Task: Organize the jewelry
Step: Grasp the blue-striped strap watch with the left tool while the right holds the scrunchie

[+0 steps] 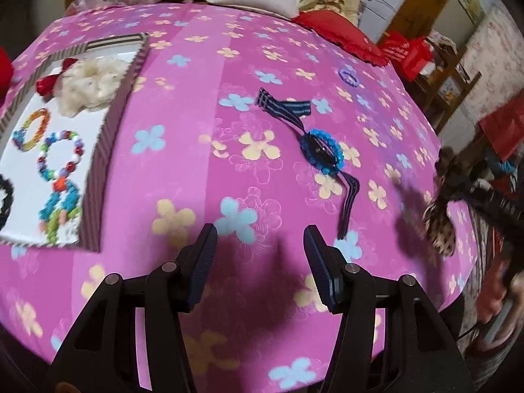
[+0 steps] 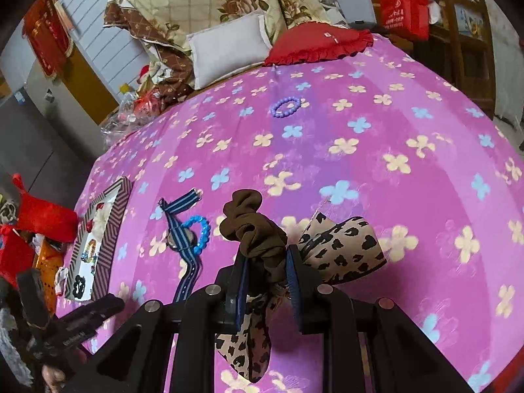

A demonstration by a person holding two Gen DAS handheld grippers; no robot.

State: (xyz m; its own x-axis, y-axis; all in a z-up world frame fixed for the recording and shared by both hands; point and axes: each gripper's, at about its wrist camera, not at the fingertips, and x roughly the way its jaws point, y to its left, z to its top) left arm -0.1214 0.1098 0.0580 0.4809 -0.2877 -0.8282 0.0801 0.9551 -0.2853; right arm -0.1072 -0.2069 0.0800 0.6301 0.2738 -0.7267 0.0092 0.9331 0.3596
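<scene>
My right gripper (image 2: 267, 262) is shut on a brown scrunchie with a leopard-print bow (image 2: 258, 229), held above the pink flowered bedspread (image 2: 376, 170). The same scrunchie (image 1: 440, 219) shows blurred at the right in the left wrist view. My left gripper (image 1: 260, 239) stands open over the spread with nothing between its fingers. A watch with a striped blue strap (image 1: 322, 152) lies inside a blue bead bracelet (image 1: 330, 137). A purple bead bracelet (image 1: 348, 77) lies farther back. The striped-rim box (image 1: 111, 131) at the left holds bead bracelets (image 1: 60, 154), a cream scrunchie (image 1: 90, 85) and a red bow (image 1: 49, 82).
Pillows (image 2: 229, 46) and a red cushion (image 2: 321, 42) are piled at the head of the bed. Red bags (image 2: 404, 9) and wooden shelves (image 2: 458, 32) stand to the right. Red items (image 2: 42, 216) lie off the bed's left edge.
</scene>
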